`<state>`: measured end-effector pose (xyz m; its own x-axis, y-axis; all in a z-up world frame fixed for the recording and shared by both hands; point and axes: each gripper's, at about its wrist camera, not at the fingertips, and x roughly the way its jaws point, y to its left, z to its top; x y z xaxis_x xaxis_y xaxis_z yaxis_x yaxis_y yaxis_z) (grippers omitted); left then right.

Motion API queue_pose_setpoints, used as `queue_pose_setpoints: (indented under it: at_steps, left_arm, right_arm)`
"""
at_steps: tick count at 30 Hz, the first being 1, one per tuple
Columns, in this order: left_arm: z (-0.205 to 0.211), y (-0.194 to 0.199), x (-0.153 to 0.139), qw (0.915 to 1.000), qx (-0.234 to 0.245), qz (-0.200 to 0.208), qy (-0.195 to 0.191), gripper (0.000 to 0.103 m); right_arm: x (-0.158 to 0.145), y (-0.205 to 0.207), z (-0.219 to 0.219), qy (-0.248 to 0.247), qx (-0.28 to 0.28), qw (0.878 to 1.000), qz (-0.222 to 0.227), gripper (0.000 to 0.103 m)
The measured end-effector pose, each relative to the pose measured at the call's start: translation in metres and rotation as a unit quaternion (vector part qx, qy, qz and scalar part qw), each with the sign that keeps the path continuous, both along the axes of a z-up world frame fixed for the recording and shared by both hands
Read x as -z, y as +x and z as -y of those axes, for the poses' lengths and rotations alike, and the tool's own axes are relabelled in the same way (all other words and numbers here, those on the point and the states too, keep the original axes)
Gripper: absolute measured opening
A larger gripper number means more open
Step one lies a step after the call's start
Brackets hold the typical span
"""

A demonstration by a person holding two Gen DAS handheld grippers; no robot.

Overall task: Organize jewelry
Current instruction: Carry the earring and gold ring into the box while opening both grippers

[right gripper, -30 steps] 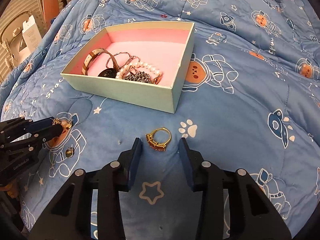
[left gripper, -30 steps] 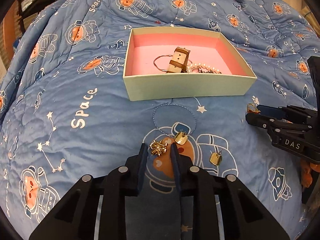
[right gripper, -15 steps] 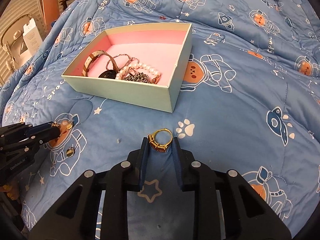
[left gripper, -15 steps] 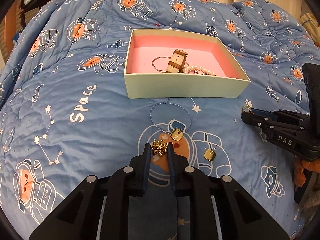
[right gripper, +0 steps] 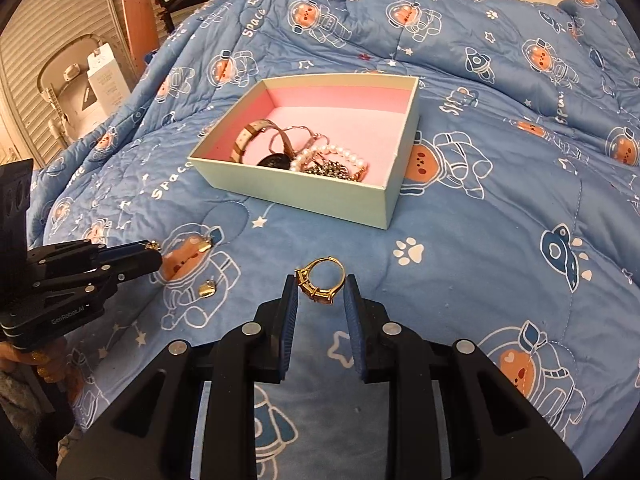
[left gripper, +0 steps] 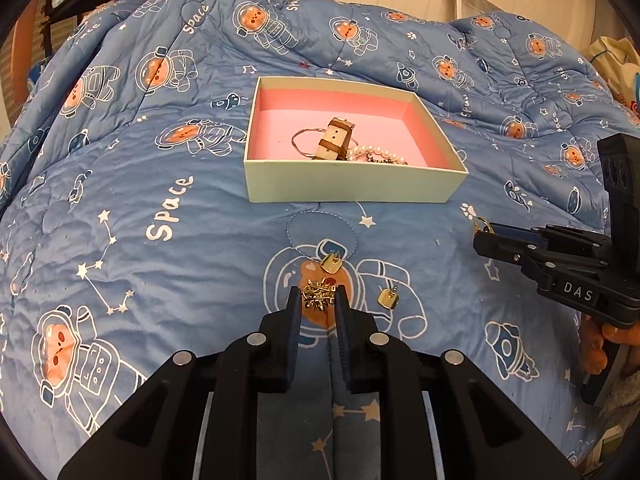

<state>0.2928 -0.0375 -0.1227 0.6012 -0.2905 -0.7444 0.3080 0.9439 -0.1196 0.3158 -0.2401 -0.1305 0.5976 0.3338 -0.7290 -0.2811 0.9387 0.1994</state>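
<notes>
My left gripper (left gripper: 318, 300) is shut on a gold leaf-shaped brooch (left gripper: 319, 298) and holds it above the blue quilt. My right gripper (right gripper: 320, 286) is shut on a gold ring (right gripper: 321, 280), also lifted off the quilt. Two small gold earrings (left gripper: 331, 265) (left gripper: 388, 299) lie on the quilt just ahead of the left gripper. A pale green box with pink lining (left gripper: 344, 192) (right gripper: 304, 188) sits farther ahead. It holds a beige watch strap (left gripper: 335, 142), a pearl bracelet (right gripper: 328, 152) and a chain.
The blue astronaut quilt (left gripper: 160, 200) covers the whole bed and bulges upward. The right gripper's body (left gripper: 560, 264) shows at the right of the left wrist view. A white carton (right gripper: 106, 80) and a shelf stand beyond the bed's left side.
Both grippers closed, the left on the brooch and the right on the ring, and both rose away from the quilt. The box now looks farther off.
</notes>
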Motion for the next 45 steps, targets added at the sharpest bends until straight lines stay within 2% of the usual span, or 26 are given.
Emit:
queue_pose_setpoints:
  at_steps: [9, 17, 22, 26, 32, 35, 45]
  left_arm:
    - [0.008, -0.006, -0.028, 0.9994, 0.015, 0.029, -0.016, 0.016]
    - [0.018, 0.014, -0.038, 0.9989, 0.026, 0.03, -0.026, 0.016]
    - [0.017, 0.039, -0.044, 0.9985, 0.024, 0.021, -0.045, 0.016]
    - [0.019, 0.061, -0.052, 0.9989, 0.021, 0.028, -0.033, 0.016]
    - [0.021, 0.104, -0.064, 0.999, 0.019, 0.019, -0.037, 0.016]
    - [0.027, 0.124, -0.063, 0.9994, 0.024, 0.01, -0.025, 0.016]
    - [0.035, 0.169, -0.047, 0.999, 0.021, -0.034, -0.022, 0.016]
  right_arm:
    - [-0.022, -0.007, -0.013, 0.017, -0.026, 0.999, 0.022, 0.024]
    - [-0.038, 0.007, -0.021, 0.01, -0.036, 0.998, 0.044, 0.024]
    - [-0.046, 0.029, -0.023, -0.003, -0.039, 0.998, 0.057, 0.024]
    - [-0.051, 0.049, -0.028, -0.019, -0.045, 0.997, 0.064, 0.024]
    - [-0.051, 0.083, -0.031, -0.034, -0.046, 0.997, 0.058, 0.024]
    - [-0.047, 0.098, -0.034, -0.048, -0.045, 0.996, 0.055, 0.024]
    - [-0.03, 0.123, -0.039, -0.069, -0.049, 0.996, 0.039, 0.024]
